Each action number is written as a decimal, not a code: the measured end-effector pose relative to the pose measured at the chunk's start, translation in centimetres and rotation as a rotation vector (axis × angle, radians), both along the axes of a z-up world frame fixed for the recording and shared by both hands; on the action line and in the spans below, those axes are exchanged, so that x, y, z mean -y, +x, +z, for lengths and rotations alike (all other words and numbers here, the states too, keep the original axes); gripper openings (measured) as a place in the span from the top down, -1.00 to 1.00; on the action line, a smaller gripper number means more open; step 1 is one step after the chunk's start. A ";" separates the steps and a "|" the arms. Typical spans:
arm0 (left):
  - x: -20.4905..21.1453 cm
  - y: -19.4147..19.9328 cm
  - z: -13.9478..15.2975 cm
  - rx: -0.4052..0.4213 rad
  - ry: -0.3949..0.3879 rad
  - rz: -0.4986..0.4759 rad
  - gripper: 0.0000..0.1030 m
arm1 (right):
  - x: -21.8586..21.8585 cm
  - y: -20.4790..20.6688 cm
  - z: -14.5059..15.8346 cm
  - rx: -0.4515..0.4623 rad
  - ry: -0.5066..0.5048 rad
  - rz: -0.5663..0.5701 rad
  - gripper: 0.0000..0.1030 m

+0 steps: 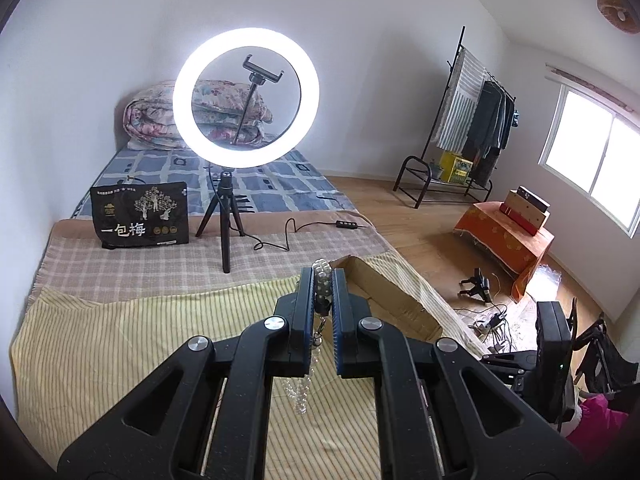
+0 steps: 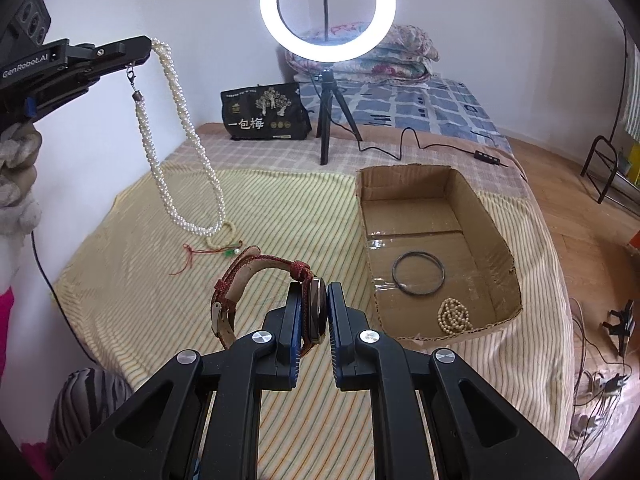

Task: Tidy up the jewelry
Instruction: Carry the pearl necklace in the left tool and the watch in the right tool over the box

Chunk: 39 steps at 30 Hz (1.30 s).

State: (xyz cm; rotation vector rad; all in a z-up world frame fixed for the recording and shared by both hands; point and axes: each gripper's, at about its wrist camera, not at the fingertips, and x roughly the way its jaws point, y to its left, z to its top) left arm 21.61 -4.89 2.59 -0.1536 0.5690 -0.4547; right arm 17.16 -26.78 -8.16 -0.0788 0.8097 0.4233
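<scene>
- Grippers, two: left gripper [image 2: 150,50] clenches one pearl necklace [image 2: 180,152] dangling above the striped cloth [image 2: 300,208]; right gripper [image 2: 315,312] clamps one watch [image 2: 314,312].
- Cardboard box [image 2: 496,220], open-topped, holds one bangle [image 2: 419,273], one bead bracelet [image 2: 454,315].
- One bracelet [image 2: 226,240] lies outside.

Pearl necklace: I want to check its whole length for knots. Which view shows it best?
The right wrist view: the pearl necklace hangs in full from the left gripper. The left wrist view shows only a few beads pinched between the fingers, with blurred strands below.

On the bed [image 2: 280,216], the cardboard box [image 2: 492,216] holding a bangle [image 2: 419,273] and bead bracelet [image 2: 454,315] sits right of a loose bracelet [image 2: 224,238], before the ring light [image 2: 328,8].
</scene>
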 end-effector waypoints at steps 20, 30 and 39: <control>8.6 7.0 -0.6 -0.027 -0.045 -0.076 0.89 | 6.3 3.1 0.6 0.038 -0.008 -0.122 0.80; 11.9 10.3 -2.2 -0.053 -0.026 -0.090 0.89 | 8.1 5.5 -0.5 0.029 -0.026 -0.154 0.80; 13.6 13.0 -4.5 -0.096 -0.018 -0.078 0.89 | 8.7 7.5 -2.7 -0.014 -0.027 -0.167 0.80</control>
